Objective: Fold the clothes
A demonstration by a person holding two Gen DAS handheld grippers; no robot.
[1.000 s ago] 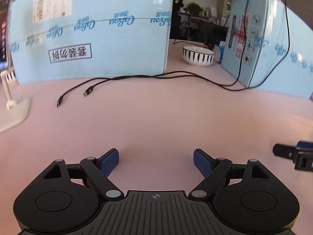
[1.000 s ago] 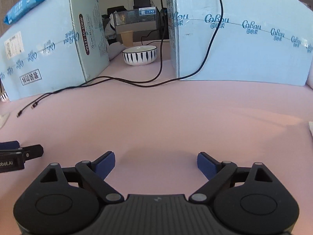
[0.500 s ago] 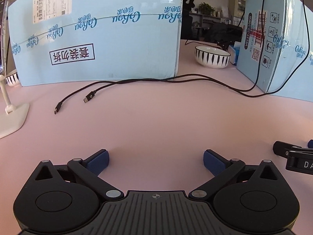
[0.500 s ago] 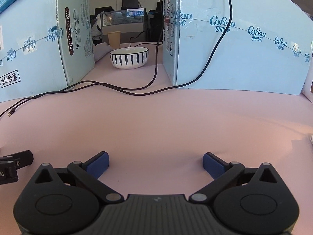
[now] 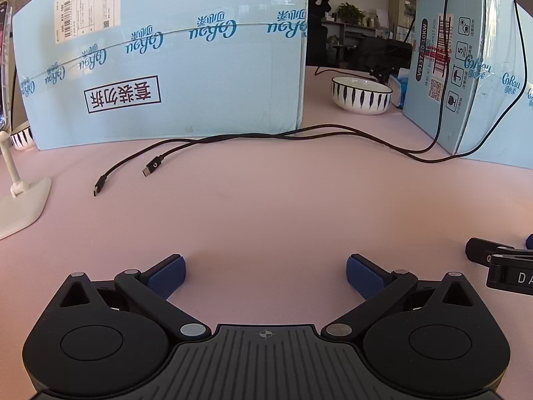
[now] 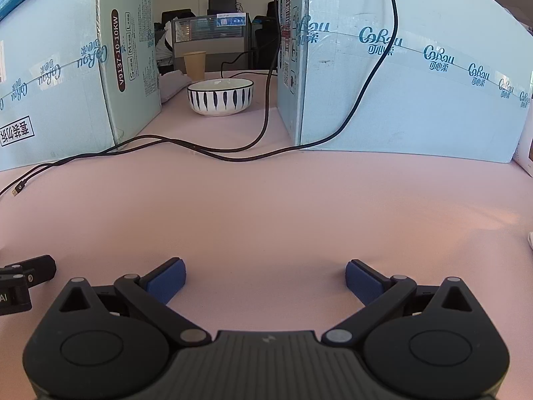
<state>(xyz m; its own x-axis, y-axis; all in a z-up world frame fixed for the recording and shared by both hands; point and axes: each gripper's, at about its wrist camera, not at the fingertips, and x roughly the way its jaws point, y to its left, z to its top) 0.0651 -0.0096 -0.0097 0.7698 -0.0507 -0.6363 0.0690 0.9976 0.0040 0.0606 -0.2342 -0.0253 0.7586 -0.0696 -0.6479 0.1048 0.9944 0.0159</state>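
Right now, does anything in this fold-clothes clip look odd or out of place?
Yes: no clothing is in either view. The pink table holds only two loose black cables with unplugged ends, a striped bowl and blue boxes. Both the left gripper and the right gripper are open and empty.

My left hand-held gripper [image 5: 266,275] has just been opening and its jaws now stand wider than a second ago, with nothing between them. My right hand-held gripper [image 6: 265,276] is wider too. Both views have shifted: the boxes [image 5: 173,66] and bowl [image 6: 220,96] look closer.
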